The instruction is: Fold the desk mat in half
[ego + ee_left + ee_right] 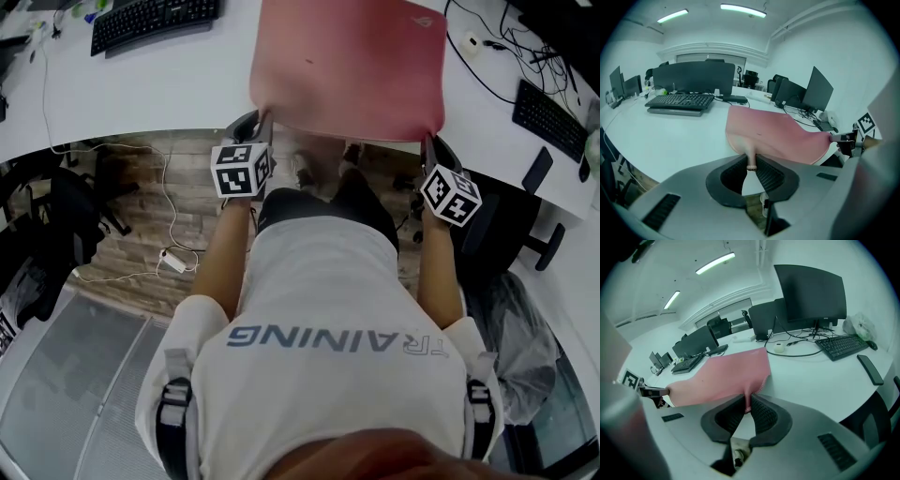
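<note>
A pink desk mat (349, 66) lies on the white desk (178, 84), its near edge hanging over the desk's front rim. My left gripper (261, 120) is shut on the mat's near left corner; in the left gripper view the mat (778, 133) is pinched in a fold between the jaws (751, 161). My right gripper (430, 141) is shut on the near right corner, and the right gripper view shows the mat (722, 378) drawn into its jaws (747, 406). The mat's near edge sags a little between the two grips.
A black keyboard (155, 21) lies at the desk's back left, another keyboard (550, 117) and a phone (537, 169) at the right with cables (487, 47). Monitors (693, 77) stand along the far side. Below the desk edge are wooden floor, a cord (169, 258) and chairs.
</note>
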Action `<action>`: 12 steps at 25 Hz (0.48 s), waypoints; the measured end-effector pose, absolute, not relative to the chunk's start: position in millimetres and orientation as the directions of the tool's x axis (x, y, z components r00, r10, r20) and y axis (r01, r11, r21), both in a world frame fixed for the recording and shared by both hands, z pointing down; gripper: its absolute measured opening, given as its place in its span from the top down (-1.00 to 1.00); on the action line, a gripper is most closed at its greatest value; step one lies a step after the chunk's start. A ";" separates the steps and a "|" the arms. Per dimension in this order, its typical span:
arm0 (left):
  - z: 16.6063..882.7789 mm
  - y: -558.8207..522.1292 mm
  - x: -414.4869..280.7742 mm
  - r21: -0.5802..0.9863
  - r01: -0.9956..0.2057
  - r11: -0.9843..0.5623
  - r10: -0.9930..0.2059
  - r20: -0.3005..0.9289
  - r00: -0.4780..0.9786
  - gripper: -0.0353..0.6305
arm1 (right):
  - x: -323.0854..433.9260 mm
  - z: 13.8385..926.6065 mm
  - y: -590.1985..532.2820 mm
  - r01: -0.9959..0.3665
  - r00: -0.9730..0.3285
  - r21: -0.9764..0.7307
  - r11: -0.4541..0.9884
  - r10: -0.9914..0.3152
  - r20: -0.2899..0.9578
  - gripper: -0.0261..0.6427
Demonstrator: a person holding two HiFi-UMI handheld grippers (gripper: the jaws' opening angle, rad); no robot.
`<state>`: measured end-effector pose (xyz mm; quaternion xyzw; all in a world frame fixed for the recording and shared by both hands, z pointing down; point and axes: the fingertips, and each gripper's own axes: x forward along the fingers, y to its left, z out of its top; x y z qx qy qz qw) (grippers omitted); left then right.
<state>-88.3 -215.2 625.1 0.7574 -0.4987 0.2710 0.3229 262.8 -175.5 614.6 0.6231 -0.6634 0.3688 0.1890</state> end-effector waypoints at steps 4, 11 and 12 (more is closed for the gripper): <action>607.3 -231.0 -84.7 0.225 -0.926 -0.305 -0.608 0.702 0.371 0.67 | 265.7 593.4 -191.9 -0.965 -0.163 -0.262 -0.026 -0.722 0.672 0.74; 580.4 -269.0 -77.8 0.227 -0.924 -0.308 -0.657 0.652 0.379 0.67 | 267.9 567.0 -231.1 -0.964 -0.179 -0.265 0.010 -0.762 0.622 0.74; 577.2 -274.8 -76.6 0.224 -0.922 -0.314 -0.660 0.647 0.382 0.67 | 268.3 564.6 -236.6 -0.964 -0.181 -0.264 0.014 -0.764 0.619 0.74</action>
